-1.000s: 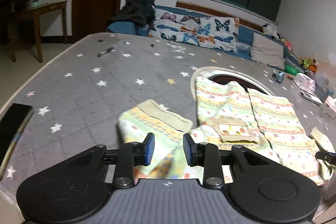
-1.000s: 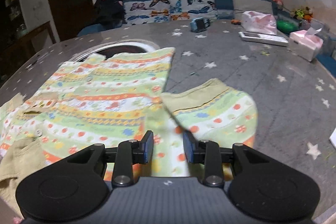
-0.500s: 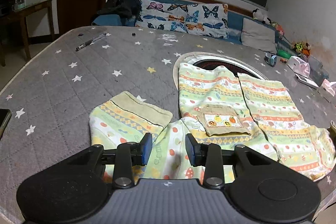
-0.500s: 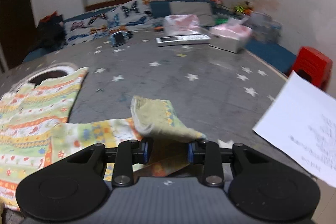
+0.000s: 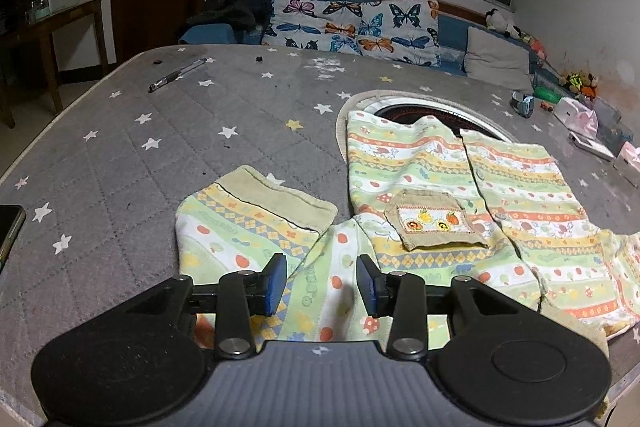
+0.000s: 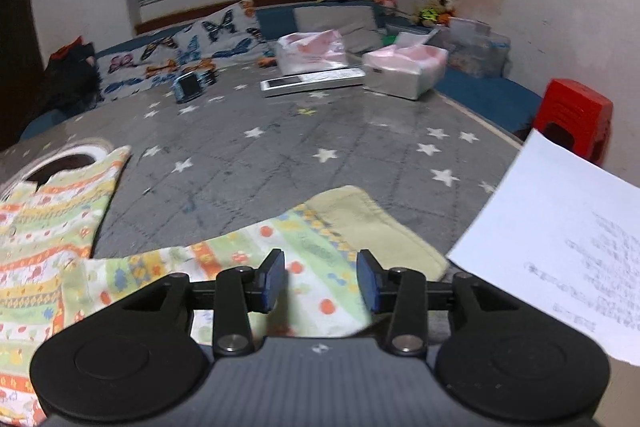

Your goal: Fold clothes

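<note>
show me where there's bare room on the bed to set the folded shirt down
Free: the grey cover left of the shirt, between the pen and phone; also between the sleeve and remote. Crowded: far right corner with tissue packs, and the paper.

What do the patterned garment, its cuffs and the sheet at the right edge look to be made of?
Garment: soft printed knit, probably cotton; matte, it drapes and wrinkles on the bed.
Cuff: plain khaki band, seemingly a thicker ribbed or corduroy-like cloth; the blur leaves the weave open.
Sheet: thin white paper, matte, with crisp straight edges and faint lines of text.
</note>
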{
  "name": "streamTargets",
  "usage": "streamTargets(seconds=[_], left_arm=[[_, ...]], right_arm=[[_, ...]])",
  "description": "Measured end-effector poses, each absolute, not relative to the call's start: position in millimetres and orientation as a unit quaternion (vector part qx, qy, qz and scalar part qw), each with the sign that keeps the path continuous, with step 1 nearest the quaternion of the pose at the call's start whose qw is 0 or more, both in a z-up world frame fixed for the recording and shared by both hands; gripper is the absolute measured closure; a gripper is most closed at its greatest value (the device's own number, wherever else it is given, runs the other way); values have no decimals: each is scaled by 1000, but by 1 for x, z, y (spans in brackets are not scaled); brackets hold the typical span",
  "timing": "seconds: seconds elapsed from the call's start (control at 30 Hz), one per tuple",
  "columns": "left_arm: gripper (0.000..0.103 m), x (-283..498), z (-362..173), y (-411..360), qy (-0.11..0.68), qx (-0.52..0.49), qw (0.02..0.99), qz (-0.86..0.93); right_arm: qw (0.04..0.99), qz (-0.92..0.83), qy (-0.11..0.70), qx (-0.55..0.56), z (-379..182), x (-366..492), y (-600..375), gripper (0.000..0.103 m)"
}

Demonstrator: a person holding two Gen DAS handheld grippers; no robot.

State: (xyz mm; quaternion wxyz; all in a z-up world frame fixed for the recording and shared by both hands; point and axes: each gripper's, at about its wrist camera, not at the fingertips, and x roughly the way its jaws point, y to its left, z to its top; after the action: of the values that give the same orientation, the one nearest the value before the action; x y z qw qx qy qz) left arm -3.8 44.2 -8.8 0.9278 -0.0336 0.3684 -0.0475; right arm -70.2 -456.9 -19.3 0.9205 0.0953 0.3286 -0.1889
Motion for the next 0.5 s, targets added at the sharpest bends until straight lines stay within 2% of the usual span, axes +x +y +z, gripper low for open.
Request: streamTargets(seconds=[0.07,0.27,0.5], left_arm=[[62,-3,-8,43,367,-28,929,-49],[62,9,-9,39,359,-6,932,-51],[67,37,-19,40,369,-3,928,-48]], right_arm=[[922,-185,330,82,-21,-64,-451,55],[921,-187,334,69,-23,-52,-445,47],[921,-186,335,69,-23,-52,-444,46]])
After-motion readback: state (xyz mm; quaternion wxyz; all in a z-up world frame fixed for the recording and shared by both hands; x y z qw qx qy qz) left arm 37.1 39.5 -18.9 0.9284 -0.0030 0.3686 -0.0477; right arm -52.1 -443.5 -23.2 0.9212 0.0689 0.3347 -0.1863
